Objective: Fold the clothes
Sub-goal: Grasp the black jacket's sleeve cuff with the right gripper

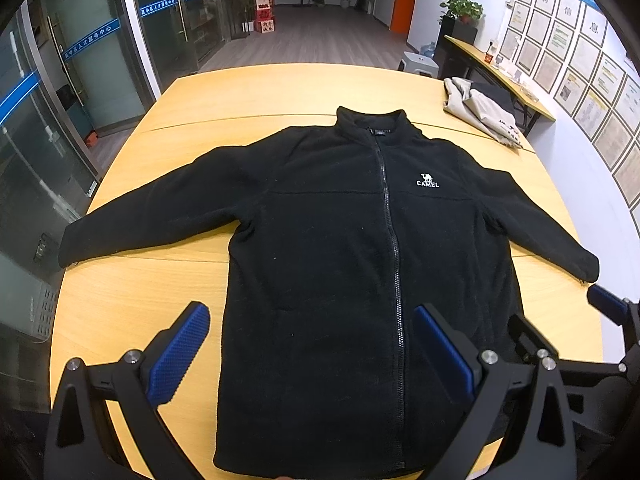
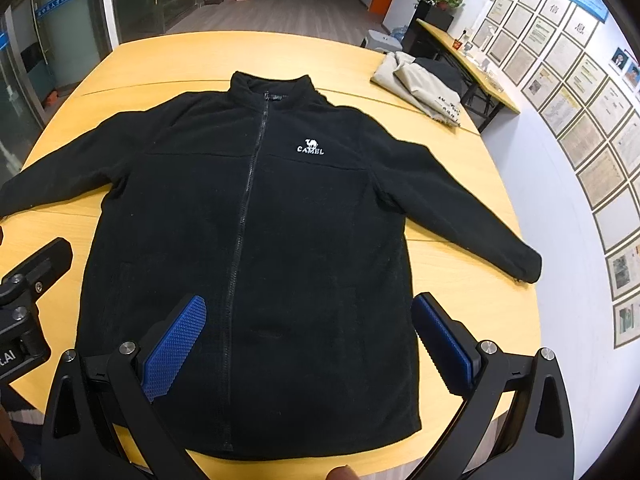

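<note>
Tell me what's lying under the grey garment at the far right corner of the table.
A black garment shows beneath the folded grey garment, sticking out on its right side. Both rest on the wooden table. How far the black piece runs underneath, and whether anything else is there, is covered.

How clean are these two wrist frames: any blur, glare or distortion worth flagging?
Left wrist view: sharp, strong fisheye bending of the table edge, dark corners, black jacket showing little texture. Right wrist view: equally sharp, same curvature on the wall of framed sheets, soft even light, no hard shadows; a blurred fingertip intrudes at the bottom edge.
</note>
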A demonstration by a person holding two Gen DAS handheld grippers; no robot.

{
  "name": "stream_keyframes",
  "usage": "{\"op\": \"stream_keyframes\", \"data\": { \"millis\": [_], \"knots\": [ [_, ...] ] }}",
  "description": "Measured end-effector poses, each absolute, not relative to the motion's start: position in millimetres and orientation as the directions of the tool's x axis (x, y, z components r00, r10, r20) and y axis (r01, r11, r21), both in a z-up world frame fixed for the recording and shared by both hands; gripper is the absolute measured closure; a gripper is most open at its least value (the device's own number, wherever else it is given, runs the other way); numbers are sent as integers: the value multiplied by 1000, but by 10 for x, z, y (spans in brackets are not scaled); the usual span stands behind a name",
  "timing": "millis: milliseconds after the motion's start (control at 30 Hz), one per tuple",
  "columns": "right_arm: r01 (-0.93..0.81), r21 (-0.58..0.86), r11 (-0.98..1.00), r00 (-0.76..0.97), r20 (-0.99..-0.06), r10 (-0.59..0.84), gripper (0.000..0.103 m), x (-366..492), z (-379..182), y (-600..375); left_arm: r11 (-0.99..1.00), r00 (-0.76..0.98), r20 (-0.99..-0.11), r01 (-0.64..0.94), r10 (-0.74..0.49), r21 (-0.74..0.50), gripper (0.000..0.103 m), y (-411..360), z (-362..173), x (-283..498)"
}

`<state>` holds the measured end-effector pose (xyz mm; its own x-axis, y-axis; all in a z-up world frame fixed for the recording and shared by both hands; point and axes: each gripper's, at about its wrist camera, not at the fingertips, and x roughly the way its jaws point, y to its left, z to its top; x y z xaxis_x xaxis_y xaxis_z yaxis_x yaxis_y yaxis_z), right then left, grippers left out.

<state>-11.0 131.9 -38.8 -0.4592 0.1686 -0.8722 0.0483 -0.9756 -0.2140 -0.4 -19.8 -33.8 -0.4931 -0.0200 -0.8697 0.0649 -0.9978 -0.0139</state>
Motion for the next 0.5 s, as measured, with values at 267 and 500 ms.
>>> {"op": "stream_keyframes", "data": {
  "millis": [267,500],
  "knots": [
    [-26,-79,-997,-452,-888,82,0,-164,-472,1781,-999,-484,-875,33,-16,0,0,-30,-502,-122],
    [-276,-16,-961,-410,-902,133,0,-394,-888,3178,-999,-477,-878,11,-31,30,0,325,-596,-411]
  ]
}}
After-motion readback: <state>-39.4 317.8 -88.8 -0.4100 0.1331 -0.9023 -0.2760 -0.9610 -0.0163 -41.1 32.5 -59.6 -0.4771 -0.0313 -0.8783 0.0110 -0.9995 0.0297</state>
